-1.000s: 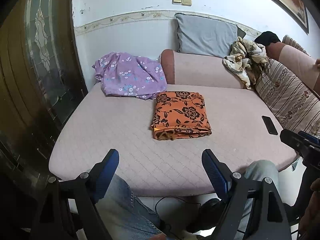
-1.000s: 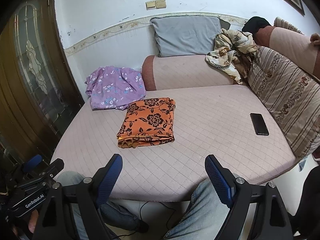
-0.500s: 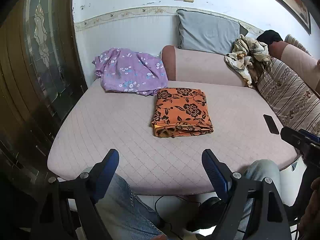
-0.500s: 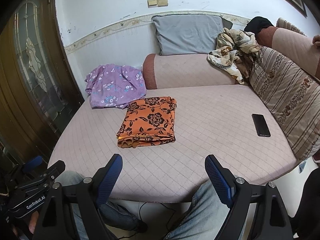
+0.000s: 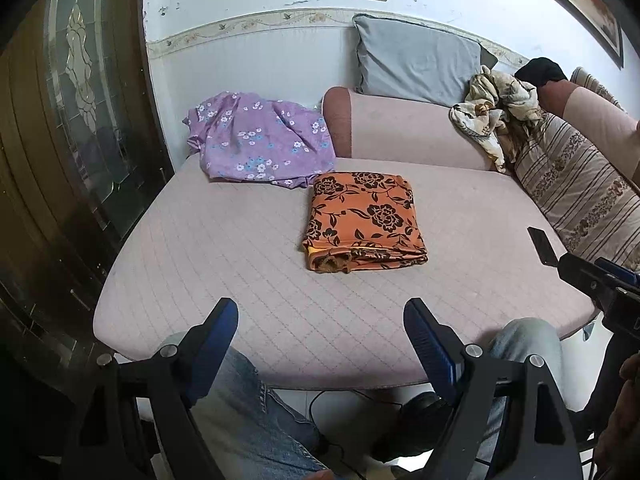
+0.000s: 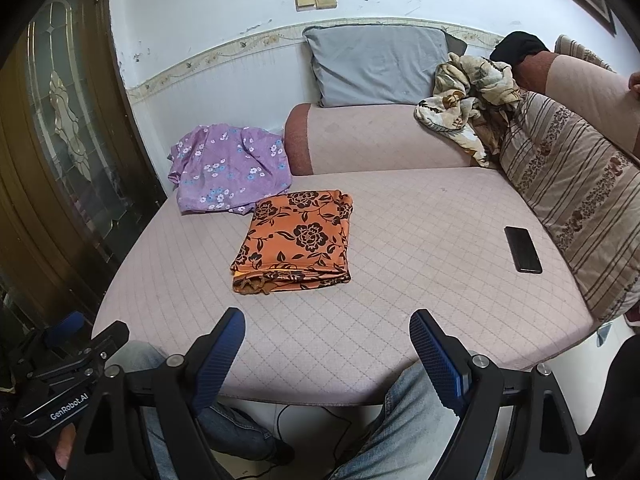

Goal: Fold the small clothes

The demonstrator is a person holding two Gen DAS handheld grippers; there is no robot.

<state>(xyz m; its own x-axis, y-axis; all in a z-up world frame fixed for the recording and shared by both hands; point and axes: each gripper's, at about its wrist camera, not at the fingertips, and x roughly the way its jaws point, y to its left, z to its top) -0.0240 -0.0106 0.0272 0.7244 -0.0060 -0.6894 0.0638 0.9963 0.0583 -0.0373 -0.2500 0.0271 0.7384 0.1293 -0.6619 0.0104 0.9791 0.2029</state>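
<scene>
A folded orange cloth with black flowers (image 5: 362, 220) lies flat on the pink quilted sofa seat (image 5: 248, 264); it also shows in the right wrist view (image 6: 298, 240). A crumpled purple floral garment (image 5: 256, 140) lies behind it at the back left, also in the right wrist view (image 6: 226, 168). My left gripper (image 5: 320, 320) is open and empty, held near the seat's front edge, well short of the orange cloth. My right gripper (image 6: 326, 332) is open and empty, also at the front edge.
A black phone (image 6: 522, 249) lies on the seat at the right. A grey pillow (image 6: 380, 66), a crumpled beige floral cloth (image 6: 466, 96) and a striped cushion (image 6: 576, 196) line the back and right. A dark wood-and-glass door (image 5: 68, 128) stands left. My knees are below the seat edge.
Both cameras have tilted slightly, so the sofa and cloths sit a little lower in view. The cloths have not moved. Both grippers stay open.
</scene>
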